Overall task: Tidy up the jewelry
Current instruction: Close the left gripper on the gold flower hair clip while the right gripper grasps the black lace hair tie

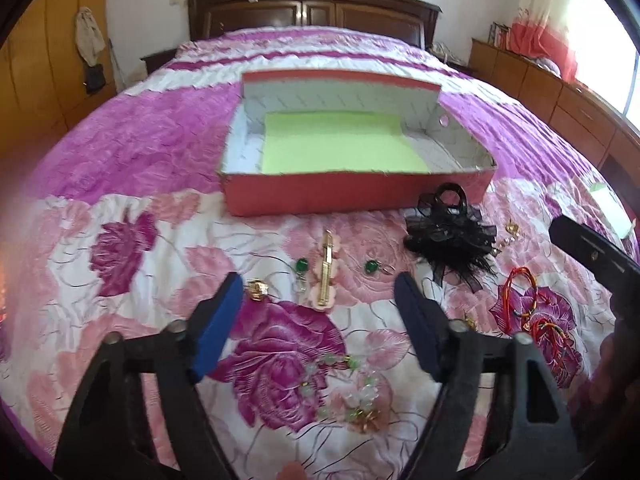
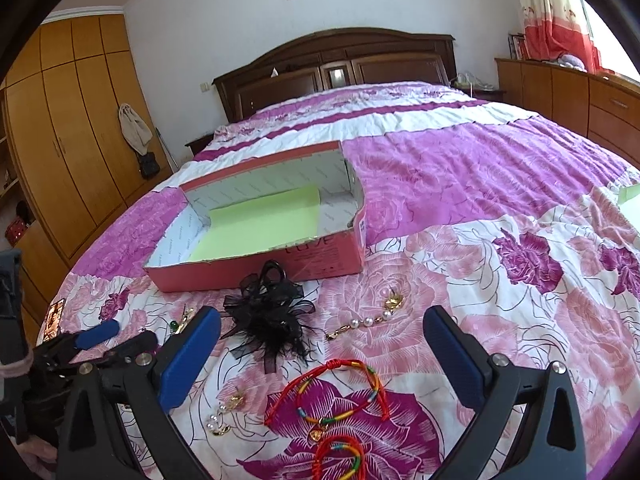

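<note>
Both tongs (image 1: pixel 318 300) (image 2: pixel 322 334) gape, holding nothing; black bow (image 2: pixel 266 320) fronts red box (image 2: pixel 256 268), perhaps touching

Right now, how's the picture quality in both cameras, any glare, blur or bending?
Left wrist view: the window at the right edge is blown out white, a pinkish haze washes the left edge, and the bed bulges from fisheye bending. Right wrist view: evenly lit and fairly sharp, the wardrobe curves, and the curtain area is overexposed.
</note>
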The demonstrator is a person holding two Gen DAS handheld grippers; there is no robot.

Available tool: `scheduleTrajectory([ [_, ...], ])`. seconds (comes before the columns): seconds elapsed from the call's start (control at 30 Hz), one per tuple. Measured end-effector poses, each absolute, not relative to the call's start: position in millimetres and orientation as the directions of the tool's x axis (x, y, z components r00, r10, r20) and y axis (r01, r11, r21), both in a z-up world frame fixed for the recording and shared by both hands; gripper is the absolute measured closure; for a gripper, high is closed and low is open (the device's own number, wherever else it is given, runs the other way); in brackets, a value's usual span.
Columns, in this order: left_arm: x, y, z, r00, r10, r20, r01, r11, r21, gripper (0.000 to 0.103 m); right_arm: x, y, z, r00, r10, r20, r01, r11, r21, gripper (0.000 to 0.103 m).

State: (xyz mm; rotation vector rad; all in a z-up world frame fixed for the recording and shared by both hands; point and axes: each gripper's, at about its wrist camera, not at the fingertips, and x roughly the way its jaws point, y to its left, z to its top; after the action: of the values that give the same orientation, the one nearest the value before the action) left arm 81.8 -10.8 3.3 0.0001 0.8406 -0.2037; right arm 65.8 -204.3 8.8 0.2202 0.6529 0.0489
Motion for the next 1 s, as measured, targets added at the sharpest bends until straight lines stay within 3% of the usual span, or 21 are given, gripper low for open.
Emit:
scheduleTrajectory([
  [0.2,95,-19,-11,0.563,-0.263,-0.784,0.241,0.959,-0.149,0.075,78,-207,1,0.772,0.126,-0.623,0.025,0.973,0.228,0.000],
  [0.27,98,-22,-15,0.543,-0.277,-0.793,0.254,0.954,-0.159,0.082,81,-208,-2,0.763,0.135,-0.632,0.024,0.971,0.236,0.000],
  [0.9,127,-18,-35,0.526,-0.215,-0.823,0.203,0.971,-0.125,0.085,95,-205,-12,0.727,0.171,-0.665,0.003,0.968,0.252,0.000],
  [1.0,132,-12,-43,0.501,-0.239,-0.832,0.176,0.969,-0.172,0.085,99,-200,-8,0.722,0.180,-0.668,-0.015,0.970,0.244,0.000],
])
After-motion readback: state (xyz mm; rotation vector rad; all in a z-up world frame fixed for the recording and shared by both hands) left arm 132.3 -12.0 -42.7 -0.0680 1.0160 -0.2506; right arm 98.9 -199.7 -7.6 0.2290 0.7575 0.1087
